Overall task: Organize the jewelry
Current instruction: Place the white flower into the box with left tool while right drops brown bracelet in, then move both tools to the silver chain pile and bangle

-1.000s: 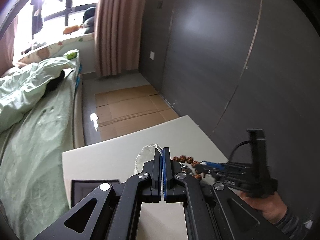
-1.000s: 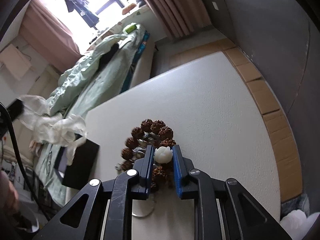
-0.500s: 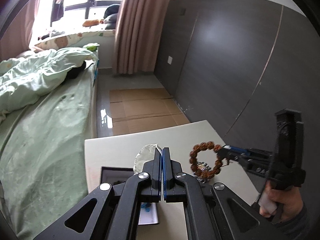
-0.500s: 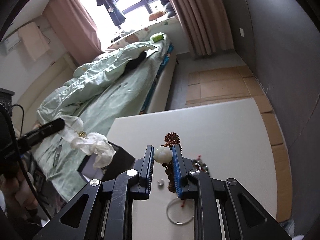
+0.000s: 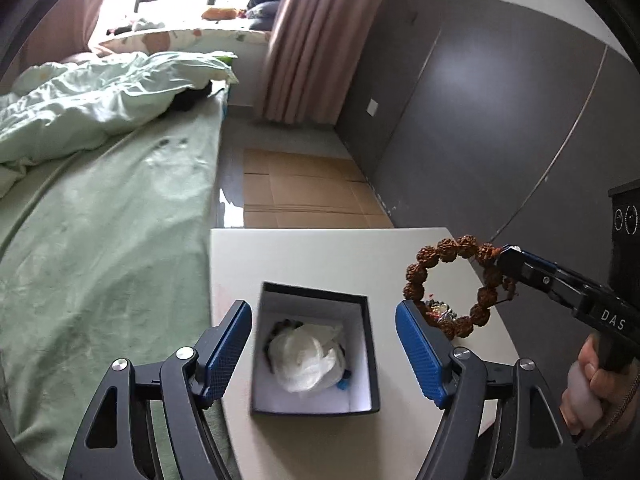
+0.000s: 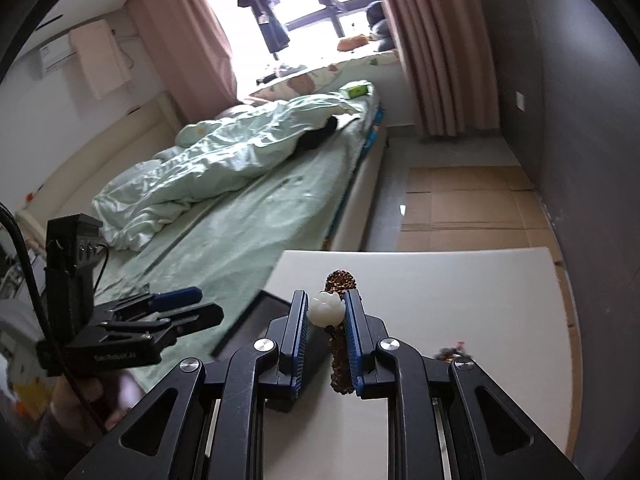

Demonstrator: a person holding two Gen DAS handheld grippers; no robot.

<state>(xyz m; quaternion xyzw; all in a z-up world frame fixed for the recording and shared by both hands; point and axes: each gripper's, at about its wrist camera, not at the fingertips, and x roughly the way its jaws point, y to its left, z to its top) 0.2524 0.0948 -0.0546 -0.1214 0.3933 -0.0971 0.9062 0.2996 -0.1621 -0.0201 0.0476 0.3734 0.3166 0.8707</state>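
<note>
A brown bead bracelet (image 5: 448, 284) with a white flower bead (image 6: 328, 309) hangs in the air above the white table (image 5: 320, 256), held by my right gripper (image 6: 326, 312), which is shut on it. My left gripper (image 5: 324, 344) is open above a dark jewelry box (image 5: 316, 350) with a white lining. A crumpled white pouch (image 5: 306, 358) lies inside the box. In the right wrist view the left gripper (image 6: 180, 304) shows at the left, and the bracelet (image 6: 340, 356) is seen edge-on between my pads.
More small jewelry (image 5: 440, 312) lies on the table behind the bracelet; it also shows in the right wrist view (image 6: 452, 354). A bed with green bedding (image 5: 100, 184) stands left of the table. A dark wall (image 5: 480, 120) is at the right.
My left gripper has opened and the white pouch now lies in the box. My right gripper has lifted the bracelet off the table and carried it toward the box.
</note>
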